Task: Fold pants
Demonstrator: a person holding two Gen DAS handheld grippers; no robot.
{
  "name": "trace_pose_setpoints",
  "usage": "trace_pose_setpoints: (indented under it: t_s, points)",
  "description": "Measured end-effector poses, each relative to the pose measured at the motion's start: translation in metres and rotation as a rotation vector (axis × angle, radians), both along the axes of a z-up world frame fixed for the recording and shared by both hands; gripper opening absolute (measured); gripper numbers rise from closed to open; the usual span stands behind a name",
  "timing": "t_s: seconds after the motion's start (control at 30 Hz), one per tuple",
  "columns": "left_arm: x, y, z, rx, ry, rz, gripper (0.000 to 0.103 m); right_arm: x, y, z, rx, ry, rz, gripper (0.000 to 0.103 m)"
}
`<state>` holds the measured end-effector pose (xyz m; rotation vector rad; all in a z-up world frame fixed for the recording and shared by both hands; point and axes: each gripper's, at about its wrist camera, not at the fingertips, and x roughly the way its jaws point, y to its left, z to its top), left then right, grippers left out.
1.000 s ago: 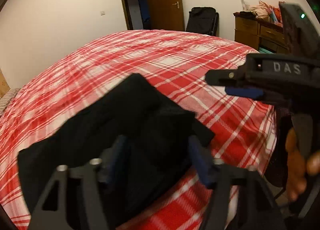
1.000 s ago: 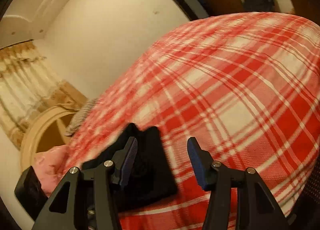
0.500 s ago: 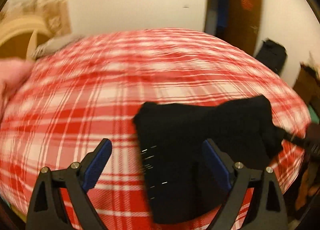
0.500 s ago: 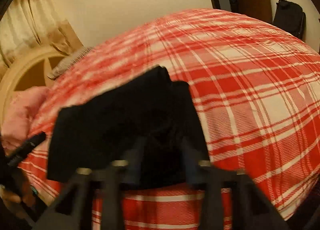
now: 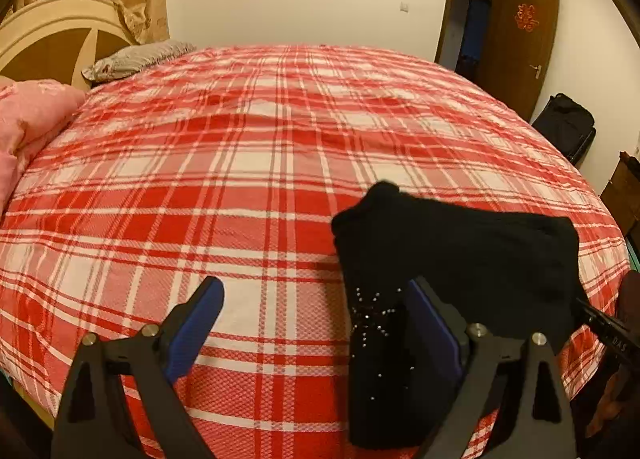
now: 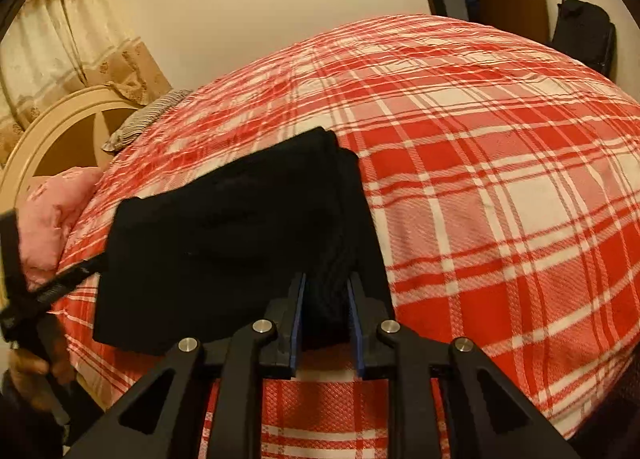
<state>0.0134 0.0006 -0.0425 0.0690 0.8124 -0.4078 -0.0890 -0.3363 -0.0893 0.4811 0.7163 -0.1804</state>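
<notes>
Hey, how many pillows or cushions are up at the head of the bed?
2. A grey pillow lies against the headboard, and a pink one sits nearer, at the bed's left edge. More may be hidden out of frame on the left.

A red-and-white plaid bedspread [image 5: 240, 187] covers the whole bed. At the far left stands a cream, arched headboard [image 5: 52, 31] with brown panels, and a grey pillow [image 5: 136, 59] lies against it. A pink quilt [image 5: 28, 115] is bunched at the left edge, just beside the headboard. Patterned beige curtains [image 6: 52, 39] hang behind. On the far right a brown door [image 5: 516, 39] stands open, with a red ornament [image 5: 527, 18] on it. A black bag [image 5: 566, 127] sits on the floor near the door, and a wooden dresser [image 5: 624, 187] shows at the right edge.
</notes>
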Motion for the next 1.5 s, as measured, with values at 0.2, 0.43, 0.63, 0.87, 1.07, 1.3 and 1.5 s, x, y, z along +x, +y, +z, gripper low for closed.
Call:
trace_pose_setpoints:
  t_s: [0.2, 0.43, 0.63, 0.87, 1.07, 1.3, 1.5]
  points:
    - [0.004, -0.006, -0.012, 0.050, 0.027, 0.027, 0.095, -0.021, 0.004, 0.048, -0.144, -0.173, -0.051, 0.021]
    - [0.001, -0.027, 0.014, 0.080, -0.072, 0.003, 0.094, 0.062, 0.027, 0.052, -0.293, -0.083, 0.082, 0.021]
    - [0.021, -0.059, 0.005, 0.132, -0.022, 0.029, 0.095, 0.094, 0.012, 0.016, -0.222, 0.016, 0.058, 0.022]
    - [0.030, -0.066, -0.012, 0.165, 0.013, 0.048, 0.096, 0.105, 0.013, 0.015, -0.233, 0.052, 0.049, 0.022]
    - [0.036, -0.063, -0.018, 0.139, 0.065, 0.070, 0.100, 0.088, 0.016, 0.031, -0.213, -0.006, 0.054, 0.024]
    - [0.031, -0.059, -0.011, 0.150, 0.067, 0.067, 0.099, 0.031, 0.012, 0.042, -0.182, -0.170, -0.013, 0.074]
    - [0.018, -0.053, 0.004, 0.107, 0.044, 0.040, 0.099, 0.008, -0.011, 0.022, -0.062, -0.139, -0.086, 0.074]
